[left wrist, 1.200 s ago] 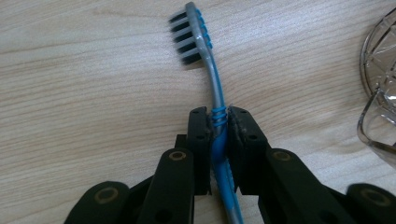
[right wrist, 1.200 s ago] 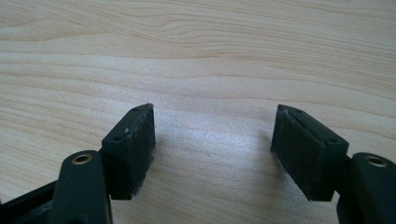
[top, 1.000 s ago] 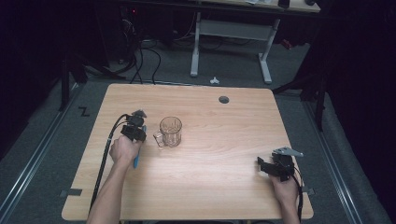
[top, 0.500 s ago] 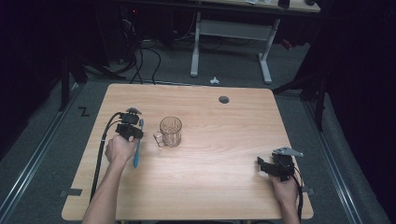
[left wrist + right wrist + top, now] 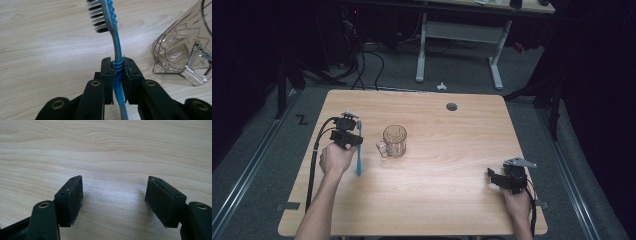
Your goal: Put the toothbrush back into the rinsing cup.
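The left gripper (image 5: 348,134) sat over the left part of the wooden bench (image 5: 447,200), held in the person's left hand (image 5: 335,159), with its cable (image 5: 315,155) looping down along the forearm. Its jaws were clenched on a blue-and-grey toothbrush (image 5: 116,50), gripping it at the ribbed blue section of the handle. In the left gripper view the brush rose straight up between the jaws, its dark bristles facing left and its head reaching the top edge, while the rest of the handle ran down behind the jaws. In the high view the toothbrush (image 5: 359,150) lay roughly along the bench's depth, one end near the gripper and the other trailing toward the person beside the hand. A clear faceted glass mug (image 5: 393,141) stood upright just right of the brush, apart from it, its handle turned toward the left gripper; in the left gripper view the mug (image 5: 185,50) showed at the right edge. The right gripper (image 5: 507,179) rested well apart near the bench's front right corner, in the right hand (image 5: 516,202). Its jaws were released and wide apart, with nothing but bare wood grain between the pads (image 5: 72,200).
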{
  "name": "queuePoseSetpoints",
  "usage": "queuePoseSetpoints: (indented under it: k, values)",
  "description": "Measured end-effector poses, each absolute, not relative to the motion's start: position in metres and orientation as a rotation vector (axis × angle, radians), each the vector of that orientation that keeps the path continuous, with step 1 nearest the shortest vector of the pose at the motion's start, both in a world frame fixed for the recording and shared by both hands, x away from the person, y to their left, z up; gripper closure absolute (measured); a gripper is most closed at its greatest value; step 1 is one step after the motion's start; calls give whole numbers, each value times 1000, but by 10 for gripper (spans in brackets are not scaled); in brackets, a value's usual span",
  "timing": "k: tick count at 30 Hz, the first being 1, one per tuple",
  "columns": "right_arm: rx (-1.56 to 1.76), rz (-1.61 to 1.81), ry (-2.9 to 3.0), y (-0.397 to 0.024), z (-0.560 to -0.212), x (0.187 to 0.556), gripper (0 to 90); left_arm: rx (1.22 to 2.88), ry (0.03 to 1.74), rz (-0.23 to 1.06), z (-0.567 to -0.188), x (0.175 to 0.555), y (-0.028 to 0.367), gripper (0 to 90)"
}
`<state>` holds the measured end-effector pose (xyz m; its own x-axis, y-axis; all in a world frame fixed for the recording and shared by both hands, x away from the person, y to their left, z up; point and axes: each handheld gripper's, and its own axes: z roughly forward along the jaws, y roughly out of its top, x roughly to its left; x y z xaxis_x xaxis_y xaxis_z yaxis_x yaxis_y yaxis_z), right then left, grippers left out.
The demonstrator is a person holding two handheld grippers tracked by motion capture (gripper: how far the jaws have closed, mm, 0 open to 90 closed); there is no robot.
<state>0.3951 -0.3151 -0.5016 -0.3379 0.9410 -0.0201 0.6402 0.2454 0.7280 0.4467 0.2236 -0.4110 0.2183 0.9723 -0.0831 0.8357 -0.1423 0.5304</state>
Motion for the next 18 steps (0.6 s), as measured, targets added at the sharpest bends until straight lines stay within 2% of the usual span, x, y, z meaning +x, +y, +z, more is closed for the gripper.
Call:
queuePoseSetpoints:
  k: [18]
  values:
    - [1441,875,2066,-315,-502,395,306,1940,1558,443,-382,424,222,801]
